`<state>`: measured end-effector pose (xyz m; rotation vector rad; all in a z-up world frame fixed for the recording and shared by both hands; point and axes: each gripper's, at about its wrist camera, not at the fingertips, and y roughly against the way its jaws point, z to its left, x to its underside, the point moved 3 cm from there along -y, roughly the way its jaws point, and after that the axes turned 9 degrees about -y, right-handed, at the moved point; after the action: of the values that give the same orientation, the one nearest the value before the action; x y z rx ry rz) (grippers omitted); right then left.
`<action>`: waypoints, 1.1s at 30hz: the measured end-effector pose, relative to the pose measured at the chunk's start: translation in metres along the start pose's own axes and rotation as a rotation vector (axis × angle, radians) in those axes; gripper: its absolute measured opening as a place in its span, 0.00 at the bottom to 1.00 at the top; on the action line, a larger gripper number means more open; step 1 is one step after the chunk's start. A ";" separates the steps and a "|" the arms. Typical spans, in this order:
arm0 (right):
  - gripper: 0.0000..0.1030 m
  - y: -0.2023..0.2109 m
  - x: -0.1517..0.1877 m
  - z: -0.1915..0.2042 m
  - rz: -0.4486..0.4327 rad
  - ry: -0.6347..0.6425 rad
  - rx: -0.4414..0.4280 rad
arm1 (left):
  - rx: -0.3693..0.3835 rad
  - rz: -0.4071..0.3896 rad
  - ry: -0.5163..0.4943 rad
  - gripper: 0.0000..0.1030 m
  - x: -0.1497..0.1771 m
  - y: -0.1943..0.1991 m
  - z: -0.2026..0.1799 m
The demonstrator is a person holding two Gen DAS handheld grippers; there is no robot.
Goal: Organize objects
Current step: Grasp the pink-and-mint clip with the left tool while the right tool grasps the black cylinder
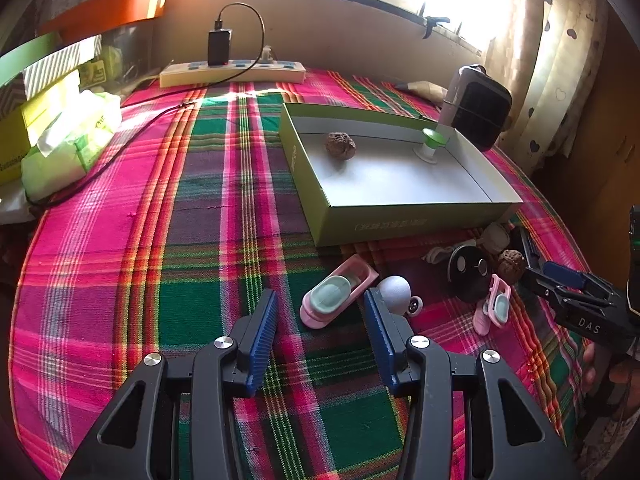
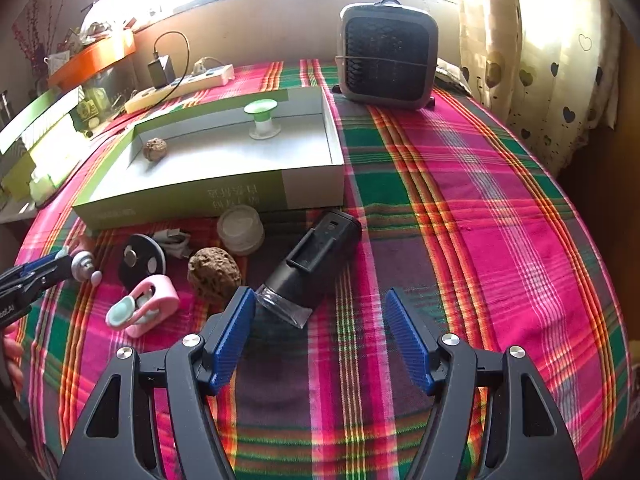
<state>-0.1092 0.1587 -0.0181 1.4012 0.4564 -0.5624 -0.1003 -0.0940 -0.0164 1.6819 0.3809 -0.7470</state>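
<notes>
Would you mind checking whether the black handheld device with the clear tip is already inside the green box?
No, the black handheld device lies on the plaid tablecloth in front of the green box, outside its wall.

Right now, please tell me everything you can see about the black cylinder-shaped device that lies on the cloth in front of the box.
The black device is a stubby cylinder that looks like matte plastic, with a raised clip or slot along its upper side and a clear, cone-like tip at the near end. It lies on its side on the plaid tablecloth, slanted, its clear tip toward the right tool, whose fingers stand open and do not touch it. Its far end stops near the green box. A walnut lies at its left.
</notes>
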 end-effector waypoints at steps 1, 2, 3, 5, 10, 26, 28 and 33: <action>0.66 -0.001 -0.001 0.000 0.001 -0.002 0.001 | -0.003 0.002 -0.003 0.41 0.000 -0.001 0.000; 0.66 -0.001 -0.002 0.000 0.000 -0.003 0.002 | -0.005 0.002 -0.007 0.41 -0.001 -0.001 0.000; 0.66 -0.003 -0.004 0.001 -0.002 -0.001 0.001 | -0.007 0.004 -0.012 0.41 -0.001 -0.002 0.000; 0.66 -0.006 -0.008 0.001 -0.002 0.004 0.016 | -0.010 0.009 -0.019 0.41 -0.003 -0.003 0.000; 0.66 -0.011 -0.011 0.000 0.004 0.009 0.032 | -0.027 0.020 -0.044 0.41 -0.007 -0.007 -0.003; 0.59 -0.009 -0.015 -0.020 -0.007 -0.012 0.048 | -0.040 0.024 -0.012 0.41 -0.015 -0.013 -0.002; 0.58 -0.009 -0.015 -0.022 -0.006 -0.009 0.052 | -0.043 0.025 -0.007 0.41 -0.015 -0.014 -0.002; 0.50 -0.008 -0.017 -0.030 -0.012 -0.021 0.061 | -0.064 0.021 -0.010 0.41 -0.014 -0.014 -0.004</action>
<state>-0.1265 0.1899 -0.0179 1.4500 0.4343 -0.6039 -0.1178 -0.0845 -0.0172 1.6196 0.3755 -0.7203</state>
